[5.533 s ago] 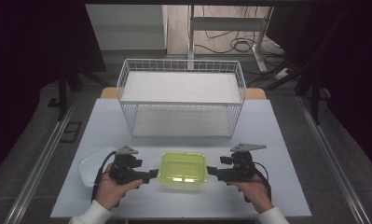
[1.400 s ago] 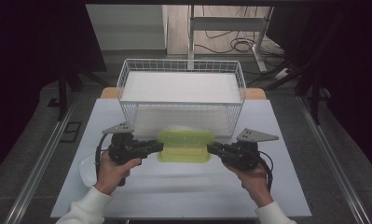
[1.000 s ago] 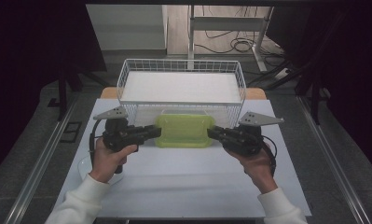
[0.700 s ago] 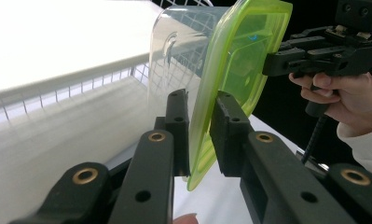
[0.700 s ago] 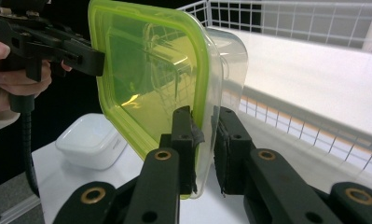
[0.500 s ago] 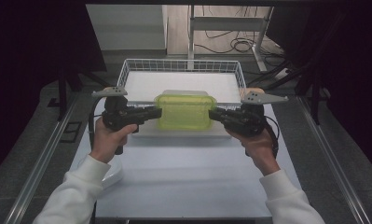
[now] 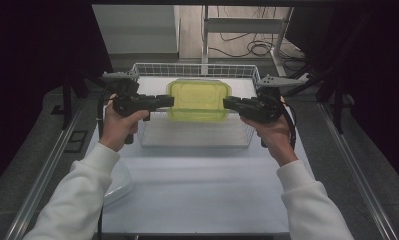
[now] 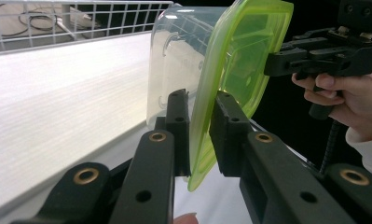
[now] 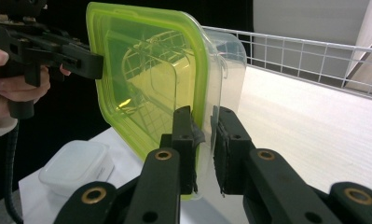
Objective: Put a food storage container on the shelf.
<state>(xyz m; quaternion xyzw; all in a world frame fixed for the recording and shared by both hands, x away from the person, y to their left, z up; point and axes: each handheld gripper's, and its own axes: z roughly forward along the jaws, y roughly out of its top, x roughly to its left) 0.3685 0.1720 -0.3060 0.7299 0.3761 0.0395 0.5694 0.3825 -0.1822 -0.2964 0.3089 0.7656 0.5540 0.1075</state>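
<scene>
I have the green-lidded container [image 7: 198, 100] pinched by left claw [image 7: 168, 100] and right claw [image 7: 229, 103] (opposite rims) above the wire basket [image 7: 152, 134]; next, lower it level inside.

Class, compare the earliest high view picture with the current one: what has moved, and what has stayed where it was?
The green-lidded container has risen from the near table edge and travelled away from the person; it now hangs over the wire basket. The left gripper and right gripper went with it, staying clamped on its two ends. The basket and the white container at the left stayed put.
</scene>
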